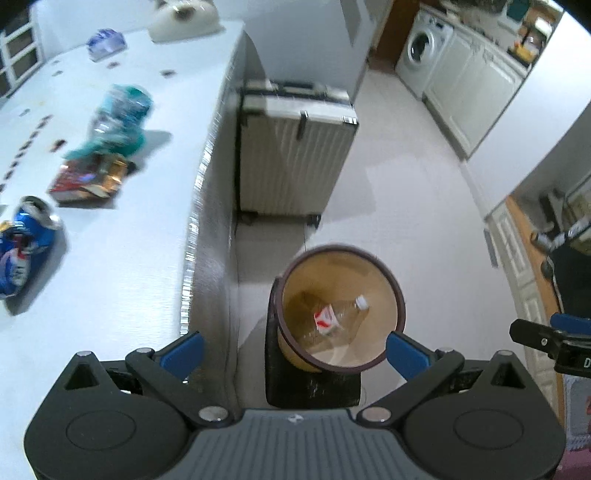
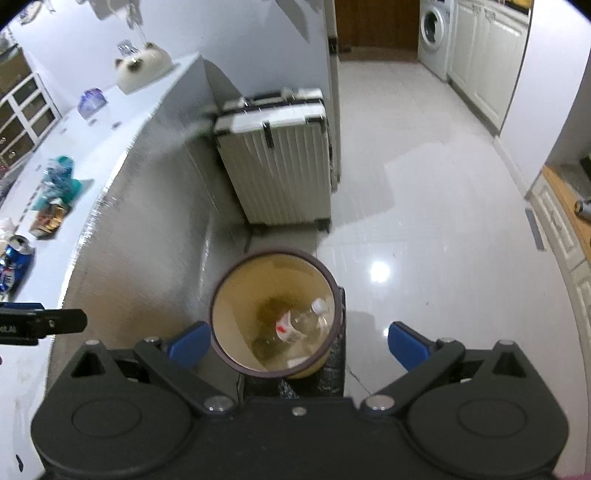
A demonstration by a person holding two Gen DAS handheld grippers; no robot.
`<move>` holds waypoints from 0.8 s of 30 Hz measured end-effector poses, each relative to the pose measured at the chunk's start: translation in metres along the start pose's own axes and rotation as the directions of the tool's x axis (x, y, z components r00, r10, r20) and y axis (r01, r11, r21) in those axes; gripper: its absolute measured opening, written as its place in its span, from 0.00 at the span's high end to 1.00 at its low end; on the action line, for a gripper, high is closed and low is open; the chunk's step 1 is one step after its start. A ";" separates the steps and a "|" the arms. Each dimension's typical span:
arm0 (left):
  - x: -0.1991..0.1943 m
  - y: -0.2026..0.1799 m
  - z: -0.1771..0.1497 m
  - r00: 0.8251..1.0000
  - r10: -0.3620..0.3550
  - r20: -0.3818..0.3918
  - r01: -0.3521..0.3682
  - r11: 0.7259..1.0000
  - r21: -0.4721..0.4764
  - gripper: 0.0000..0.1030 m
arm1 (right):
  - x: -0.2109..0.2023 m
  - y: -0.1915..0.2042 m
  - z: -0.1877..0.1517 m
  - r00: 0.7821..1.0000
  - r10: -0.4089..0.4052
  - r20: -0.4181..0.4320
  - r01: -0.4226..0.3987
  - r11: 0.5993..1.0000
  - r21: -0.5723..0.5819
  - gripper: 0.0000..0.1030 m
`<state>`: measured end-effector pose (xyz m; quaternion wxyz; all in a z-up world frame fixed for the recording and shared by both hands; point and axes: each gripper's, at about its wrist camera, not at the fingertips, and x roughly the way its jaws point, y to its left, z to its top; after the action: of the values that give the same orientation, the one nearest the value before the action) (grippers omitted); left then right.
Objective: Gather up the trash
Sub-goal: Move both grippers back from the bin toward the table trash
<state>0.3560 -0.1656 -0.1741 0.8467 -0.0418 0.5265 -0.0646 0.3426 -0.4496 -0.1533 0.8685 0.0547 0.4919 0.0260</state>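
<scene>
A round tan bin (image 1: 397, 295) (image 2: 221, 291) with a dark rim stands on a black block on the floor beside the counter. A clear plastic bottle (image 1: 341, 314) (image 2: 303, 323) with a red-and-white label lies inside it. My left gripper (image 1: 295, 350) hangs open above the bin, nothing between its blue fingers. My right gripper (image 2: 299, 343) is also open and empty over the bin. On the white counter (image 1: 110, 258) (image 2: 55, 177) lie a crushed blue can (image 1: 26, 240) (image 2: 14, 262), a red-gold wrapper (image 1: 88, 179) (image 2: 48, 219) and a teal wrapper (image 1: 118, 118) (image 2: 59, 177).
A ribbed silver suitcase (image 1: 295, 155) (image 2: 277, 162) stands behind the bin against the counter's end. A purple packet (image 1: 105, 42) (image 2: 90, 101) and a cream cat-shaped object (image 1: 183, 18) (image 2: 140, 68) sit farther along the counter. A washing machine (image 1: 424, 51) (image 2: 436, 33) and white cabinets line the right.
</scene>
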 end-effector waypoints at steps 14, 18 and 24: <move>-0.107 0.104 -0.031 0.977 0.059 0.203 -0.036 0.993 -0.116 0.00 | -0.044 0.112 -0.004 0.983 0.093 0.159 -0.076 0.991 -0.112 0.00; -0.129 0.142 -0.042 0.971 0.082 0.226 -0.054 0.991 -0.124 0.00 | -0.047 0.163 -0.009 0.976 0.116 0.183 -0.092 0.987 -0.135 0.00; -0.159 0.204 -0.054 0.958 0.111 0.265 -0.081 0.989 -0.124 0.00 | -0.052 0.234 -0.018 0.964 0.144 0.224 -0.108 0.980 -0.167 0.00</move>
<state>0.2510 0.0605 -0.0856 0.9092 -0.0719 0.4099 0.0124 0.3023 -0.2209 -0.0903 0.9187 0.0218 0.3780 0.1122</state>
